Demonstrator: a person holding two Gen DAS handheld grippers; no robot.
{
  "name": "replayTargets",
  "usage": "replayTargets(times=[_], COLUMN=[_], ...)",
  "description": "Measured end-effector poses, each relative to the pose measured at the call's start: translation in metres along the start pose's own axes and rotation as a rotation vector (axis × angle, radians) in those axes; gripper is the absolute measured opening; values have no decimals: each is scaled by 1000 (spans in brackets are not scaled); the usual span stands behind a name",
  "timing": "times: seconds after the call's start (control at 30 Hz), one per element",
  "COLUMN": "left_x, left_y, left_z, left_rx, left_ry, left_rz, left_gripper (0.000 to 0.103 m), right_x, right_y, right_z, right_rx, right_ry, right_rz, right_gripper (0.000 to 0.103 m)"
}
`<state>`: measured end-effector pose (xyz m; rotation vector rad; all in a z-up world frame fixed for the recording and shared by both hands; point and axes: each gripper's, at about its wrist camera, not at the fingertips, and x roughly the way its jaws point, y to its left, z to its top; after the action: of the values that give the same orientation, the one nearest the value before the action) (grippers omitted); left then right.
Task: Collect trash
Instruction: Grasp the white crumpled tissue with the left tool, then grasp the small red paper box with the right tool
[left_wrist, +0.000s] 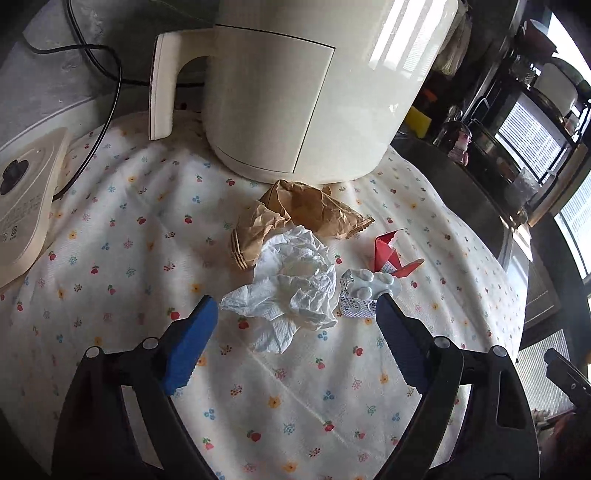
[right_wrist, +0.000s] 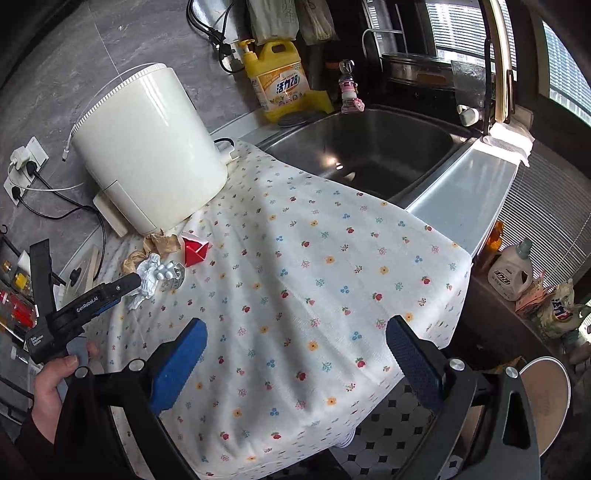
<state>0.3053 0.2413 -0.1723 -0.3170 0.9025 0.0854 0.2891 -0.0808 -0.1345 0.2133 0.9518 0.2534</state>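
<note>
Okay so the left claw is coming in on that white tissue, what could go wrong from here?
1. The left claw is open wide around the crumpled tissue; its right finger sits against the blister pack, so closing may catch or shove that too.
2. The tissue overlaps the brown paper bag and could drag it.
3. Pinching low might snag the floral cloth.

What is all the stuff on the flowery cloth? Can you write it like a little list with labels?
surface: floral tablecloth
big item: cream air fryer, standing behind the trash
trash 1: crumpled white tissue
trash 2: crumpled brown paper bag
trash 3: torn red wrapper
trash 4: empty pill blister pack
left gripper: open, either side of the tissue
right gripper: open, over bare cloth
nearby: steel sink, yellow detergent bottle
</note>
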Motion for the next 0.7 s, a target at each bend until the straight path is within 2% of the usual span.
replayTargets(times=[0.07, 0.17, 0.23, 0.3, 0.4, 0.5, 0.63, 0.7], left_x=[10, 18, 18, 16, 9, -3, -28, -42], left_y=[-3, -7, -9, -9, -8, 0, 20, 32], left_z=[2, 0, 1, 2, 3, -2, -13, -18], left_rx=[29, 71, 80, 70, 61, 17, -41, -66], left_ry=[17, 21, 17, 25, 17, 6, -31, -56], left_rz=[27, 76, 90, 41, -8, -78, -124, -123], left_gripper=[84, 74, 62, 29, 15, 13, 13, 13], right_x=[0, 3, 7, 13, 21, 28, 38, 46], right_y=[-1, 0, 5, 13, 29, 47, 63, 75], right_z=[0, 0, 1, 4, 8, 15, 24, 31], right_rx=[9, 16, 13, -4, -42, -88, -129, -157], right_ry=[-1, 5, 13, 21, 26, 28, 31, 34], right_rz=[-15, -27, -26, -21, -4, 17, 39, 54], right_gripper=[95, 95, 95, 95, 95, 95, 95, 95])
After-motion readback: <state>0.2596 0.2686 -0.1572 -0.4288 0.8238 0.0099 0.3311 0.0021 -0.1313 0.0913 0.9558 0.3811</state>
